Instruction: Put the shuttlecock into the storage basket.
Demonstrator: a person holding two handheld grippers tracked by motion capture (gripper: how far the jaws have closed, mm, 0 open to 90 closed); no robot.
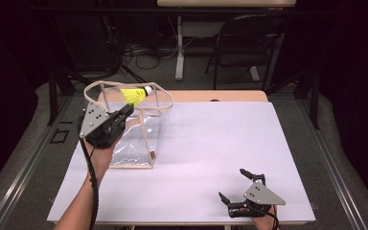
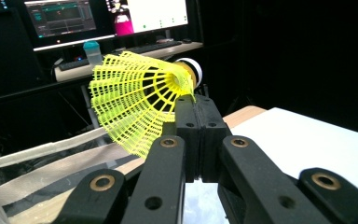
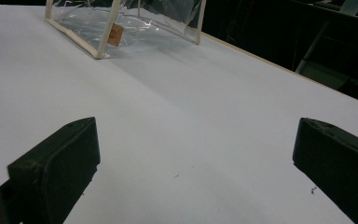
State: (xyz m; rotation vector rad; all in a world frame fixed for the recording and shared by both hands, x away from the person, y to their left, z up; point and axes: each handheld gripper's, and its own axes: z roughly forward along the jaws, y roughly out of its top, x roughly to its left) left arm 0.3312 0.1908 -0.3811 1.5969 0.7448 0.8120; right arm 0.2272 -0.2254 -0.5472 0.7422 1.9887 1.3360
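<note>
The left gripper pinches the shuttlecock's thin skirt edge above the clear bag at ten o'clock — a slip could drop it outside — while the right gripper rests gaping at five o'clock.

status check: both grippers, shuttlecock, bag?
Left hand-held gripper shut on yellow shuttlecock, above clear bag opening. Right hand-held gripper open, empty, on white table. Nothing in the way.
</note>
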